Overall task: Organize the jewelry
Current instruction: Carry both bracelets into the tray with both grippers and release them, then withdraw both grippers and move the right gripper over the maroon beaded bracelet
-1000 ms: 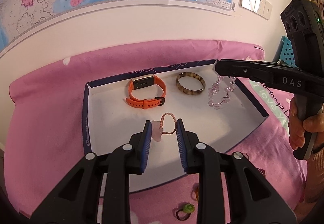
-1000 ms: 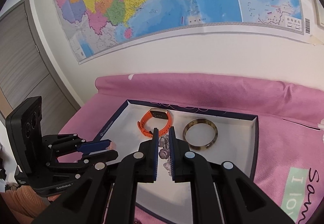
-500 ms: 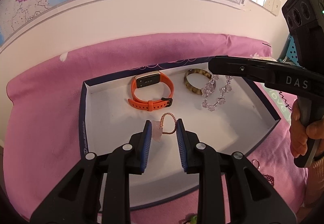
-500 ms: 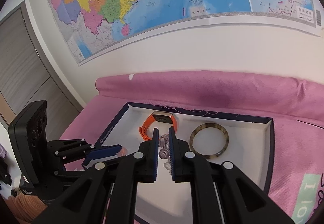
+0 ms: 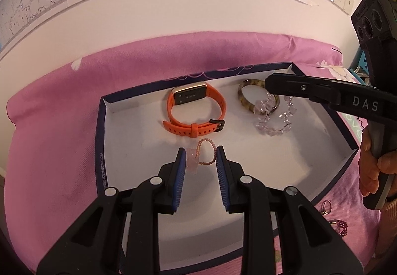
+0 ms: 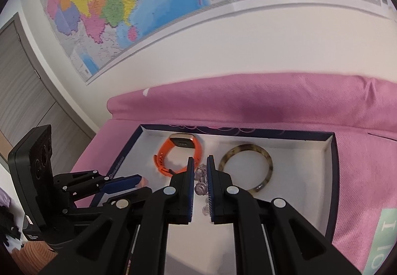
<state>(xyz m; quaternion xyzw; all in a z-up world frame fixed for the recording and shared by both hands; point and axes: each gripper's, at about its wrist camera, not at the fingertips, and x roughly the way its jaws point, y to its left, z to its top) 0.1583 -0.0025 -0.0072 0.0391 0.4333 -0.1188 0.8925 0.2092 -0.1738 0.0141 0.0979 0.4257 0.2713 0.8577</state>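
Note:
A white tray (image 5: 139, 150) with a navy rim lies on pink bedding. In it lie an orange watch (image 5: 196, 111) and a tortoiseshell bangle (image 5: 244, 95). My left gripper (image 5: 199, 160) hovers over the tray's near half, shut on a small pink beaded ring (image 5: 206, 154) with a pale stone. My right gripper (image 5: 269, 82) reaches in from the right, shut on a clear crystal bracelet (image 5: 273, 123) that dangles over the bangle's right side. In the right wrist view the crystal bracelet (image 6: 201, 180) sits between the right gripper's (image 6: 199, 168) pads, with the bangle (image 6: 248, 168) just right and the left gripper (image 6: 139, 180) low at the left.
Small rings (image 5: 326, 208) and a dark red beaded ring (image 5: 341, 226) lie on the bedding by the tray's near right corner. A person's hand (image 5: 372, 170) grips the right handle. A wall with a map rises behind the bed, and a door (image 6: 24, 91) stands at left.
Both grippers have sunk closer to the tray with their loads. The crystal bracelet, earlier hanging right of the bangle, now overlaps it. Both grips are unchanged.

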